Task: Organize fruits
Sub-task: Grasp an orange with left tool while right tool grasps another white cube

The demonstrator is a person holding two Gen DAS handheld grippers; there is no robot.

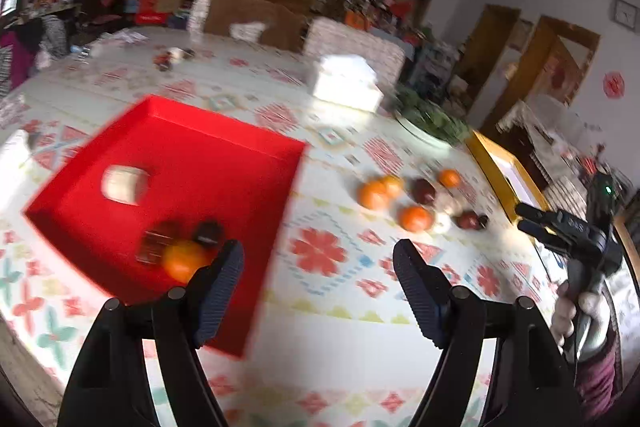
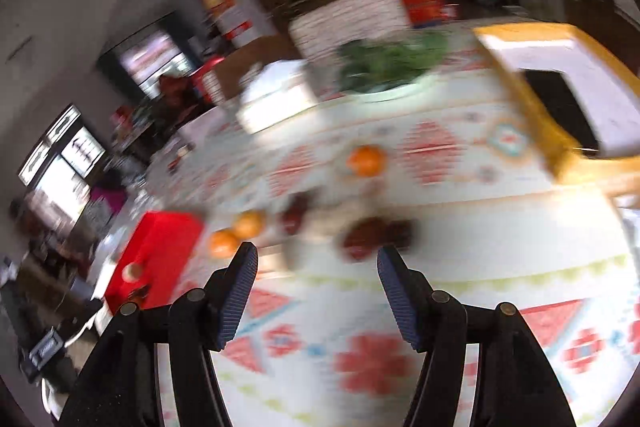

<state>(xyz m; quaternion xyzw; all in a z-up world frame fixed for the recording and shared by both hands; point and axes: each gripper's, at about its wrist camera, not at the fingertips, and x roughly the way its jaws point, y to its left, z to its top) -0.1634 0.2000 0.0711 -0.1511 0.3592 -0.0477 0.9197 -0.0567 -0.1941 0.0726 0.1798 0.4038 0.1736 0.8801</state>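
Note:
A red tray (image 1: 224,163) lies on the patterned table at the left; it holds an orange (image 1: 182,261), two dark fruits (image 1: 207,233) and a pale item (image 1: 124,183). My left gripper (image 1: 318,263) is open and empty, just right of the tray's near corner. A loose group of oranges (image 1: 372,194), dark plums (image 1: 423,191) and pale pieces lies on the cloth to the right. My right gripper (image 2: 316,263) is open and empty, close above a dark plum (image 2: 360,237), with oranges (image 2: 366,159) beyond. It also shows in the left wrist view (image 1: 524,217).
A yellow box (image 1: 504,179) sits at the table's right edge, a bowl of greens (image 1: 428,125) and a white box (image 1: 346,83) behind the fruit. The red tray shows far left in the right wrist view (image 2: 160,251). Both views are motion-blurred.

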